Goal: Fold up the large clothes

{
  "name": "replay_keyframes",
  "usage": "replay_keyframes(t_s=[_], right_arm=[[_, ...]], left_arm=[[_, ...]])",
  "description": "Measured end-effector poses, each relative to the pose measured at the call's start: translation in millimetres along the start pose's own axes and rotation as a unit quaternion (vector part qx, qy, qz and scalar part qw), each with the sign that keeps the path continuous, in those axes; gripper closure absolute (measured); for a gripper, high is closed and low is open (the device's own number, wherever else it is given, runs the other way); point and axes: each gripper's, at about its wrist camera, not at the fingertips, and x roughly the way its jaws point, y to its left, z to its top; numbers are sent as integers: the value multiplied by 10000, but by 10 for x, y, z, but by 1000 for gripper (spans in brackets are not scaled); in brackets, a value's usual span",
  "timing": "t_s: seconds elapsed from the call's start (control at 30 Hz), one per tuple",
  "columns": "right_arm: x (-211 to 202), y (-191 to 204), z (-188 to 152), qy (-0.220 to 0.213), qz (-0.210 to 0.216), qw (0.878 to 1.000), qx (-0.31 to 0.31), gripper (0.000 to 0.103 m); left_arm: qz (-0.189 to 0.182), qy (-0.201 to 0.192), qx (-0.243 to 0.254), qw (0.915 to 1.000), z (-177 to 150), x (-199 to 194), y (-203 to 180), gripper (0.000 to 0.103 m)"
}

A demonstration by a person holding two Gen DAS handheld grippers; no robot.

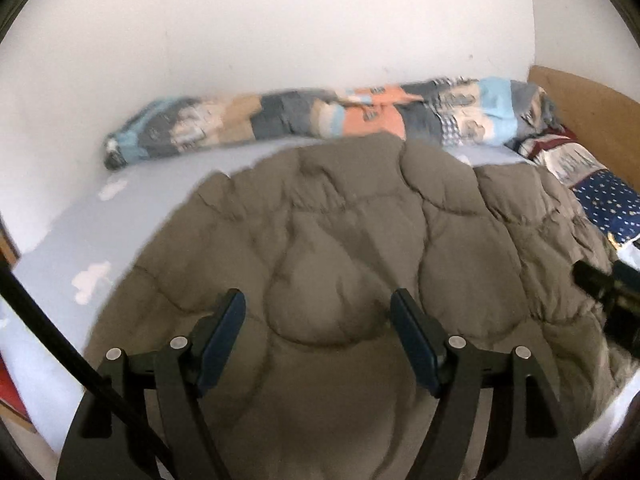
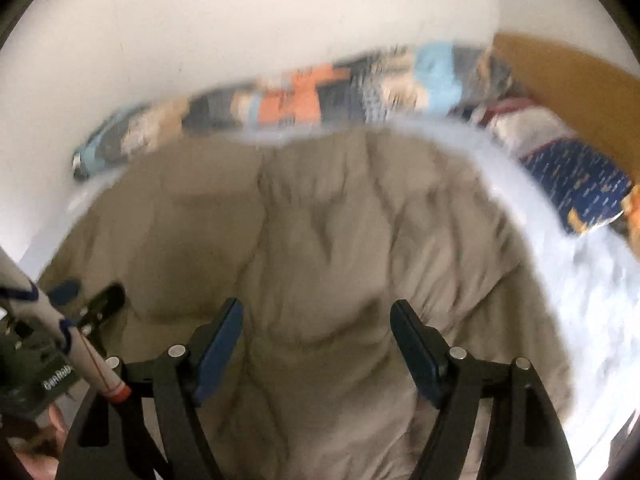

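Observation:
A large grey-brown puffy quilted coat [image 1: 360, 232] lies spread on a bed with a pale blue sheet [image 1: 132, 200]. My left gripper [image 1: 318, 300] is open and empty, hovering just above the coat's near part. The coat also fills the right wrist view [image 2: 320, 240], which is blurred. My right gripper [image 2: 316, 308] is open and empty above the coat. The left gripper shows at the left edge of the right wrist view [image 2: 100, 300]. The right gripper shows at the right edge of the left wrist view [image 1: 600, 280].
A rolled patchwork blanket [image 1: 300, 116] lies along the white wall at the far side of the bed. A dark blue dotted pillow [image 1: 604, 200] and a wooden headboard [image 1: 592, 108] are at the right. A black cable [image 1: 48, 320] crosses the lower left.

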Motion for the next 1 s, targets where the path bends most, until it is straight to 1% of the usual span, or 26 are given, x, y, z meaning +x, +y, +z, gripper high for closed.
replay_keyframes(t_s=[0.03, 0.07, 0.1, 0.13, 0.17, 0.2, 0.27, 0.37, 0.43, 0.5, 0.6, 0.63, 0.77, 0.87, 1.0], right_arm=[[7, -33, 26, -67, -164, 9998, 27, 22], [22, -107, 49, -103, -285, 9994, 164, 22], [40, -159, 57, -86, -306, 9990, 303, 22], [116, -245, 62, 46, -319, 9983, 488, 22], [177, -272, 53, 176, -362, 9977, 542, 22], [303, -290, 5, 453, -493, 9960, 585, 22], [501, -338, -61, 751, -482, 9940, 632, 19], [493, -313, -58, 734, -480, 9947, 541, 16], [466, -337, -51, 726, -426, 9946, 610, 16], [335, -323, -39, 522, -380, 9955, 688, 17], [61, -168, -51, 159, -281, 9987, 388, 17], [4, -132, -58, 114, -229, 9992, 296, 17], [-240, 90, -192, 98, 29, 9999, -49, 17], [-360, 234, -285, 103, 152, 9994, -300, 17], [-393, 399, -386, 135, 204, 9978, -617, 17]], left_arm=[[63, -59, 4, 10000, 1, -8, 8, 29], [72, -35, 3, 10000, 1, 1, 11, 29], [101, 29, -9, 9999, -10, 24, 17, 29], [114, 91, -32, 9999, -19, 52, 22, 29], [104, 166, -63, 9998, -28, 96, 38, 29], [93, 295, -98, 9995, -44, 166, 50, 29], [51, 436, -183, 9989, -59, 243, 81, 28], [54, 434, -191, 9989, -72, 248, 96, 26], [92, 397, -186, 9990, -73, 217, 100, 26], [126, 326, -190, 9992, -78, 150, 110, 26], [206, 236, -169, 9994, -86, 33, 134, 26], [216, 222, -184, 9993, -90, -8, 149, 26], [245, 197, -308, 9990, -117, -170, 215, 26], [363, 210, -376, 9984, -151, -256, 272, 26], [425, 406, -458, 9972, -202, -229, 338, 26]])
